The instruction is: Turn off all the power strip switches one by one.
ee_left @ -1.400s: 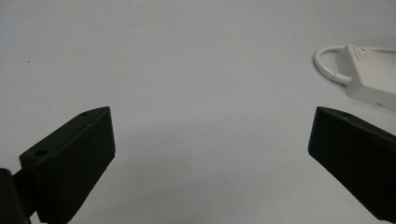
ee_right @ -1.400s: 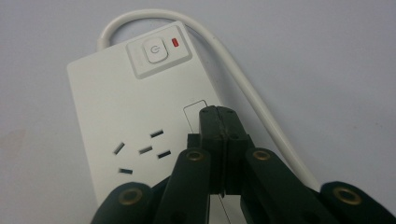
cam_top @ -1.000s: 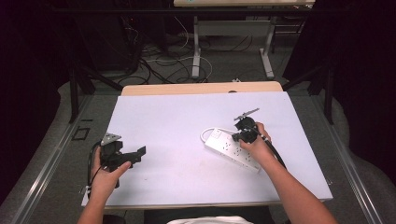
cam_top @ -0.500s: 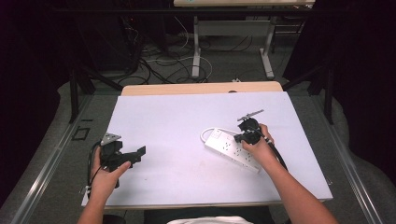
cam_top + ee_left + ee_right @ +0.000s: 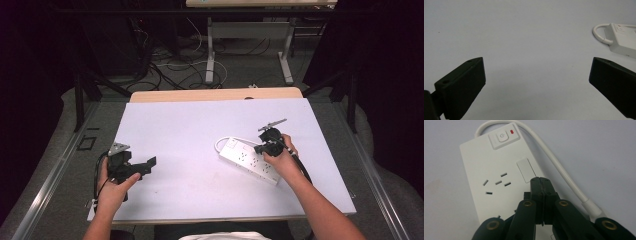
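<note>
Both jaws of the right hand-held gripper were pressed together, empty, over the white power strip, its rocker switch at 11 o'clock. Any sideways push risked skidding the strip across the tabletop, since the left hand-held gripper, jaws wide apart, braced nothing.

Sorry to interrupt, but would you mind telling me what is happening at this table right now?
A person is working at a white table with a gripper in each hand. The right gripper, jaws closed together with nothing between them, is poised over a white power strip, its tips near the blank panel below the power switch. I cannot tell whether it touches the strip. The left gripper is held open near the table's left edge, well away from the strip.
</note>
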